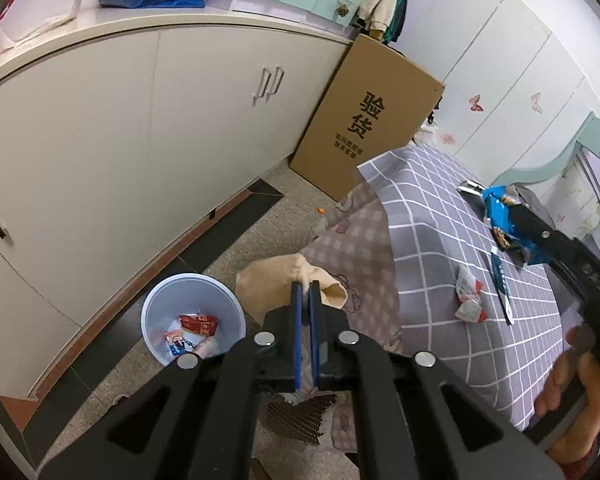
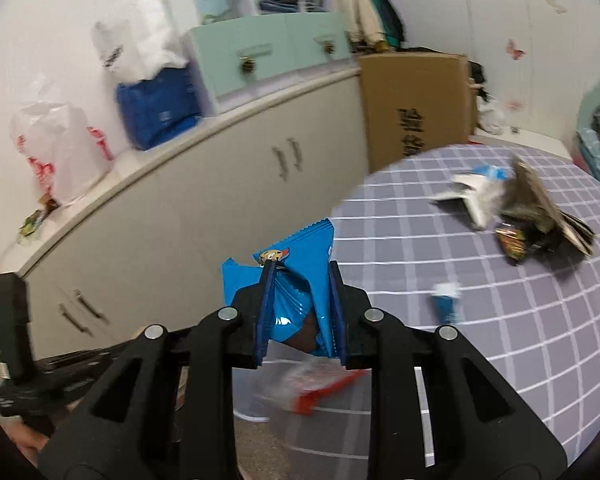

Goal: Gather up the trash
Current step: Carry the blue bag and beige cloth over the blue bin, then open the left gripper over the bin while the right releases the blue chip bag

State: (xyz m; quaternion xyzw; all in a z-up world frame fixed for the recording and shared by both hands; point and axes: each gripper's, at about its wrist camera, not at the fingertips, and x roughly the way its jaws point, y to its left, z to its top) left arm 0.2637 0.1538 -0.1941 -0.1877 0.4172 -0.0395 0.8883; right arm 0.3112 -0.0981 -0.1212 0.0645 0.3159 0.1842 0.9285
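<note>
Right wrist view: the blue snack wrapper [image 2: 296, 280] hangs pinched in the right gripper [image 2: 300, 276], jaws partly closed on it, above the bed edge. Best carry it over the white bin [image 1: 192, 316] before letting go. The left gripper [image 1: 307, 292] clamps tan paper [image 1: 276, 284] just beside that bin.

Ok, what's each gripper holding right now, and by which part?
Left gripper pinches the tan wrapper by its top edge. Right gripper grips the blue snack bag around its crumpled middle.
</note>
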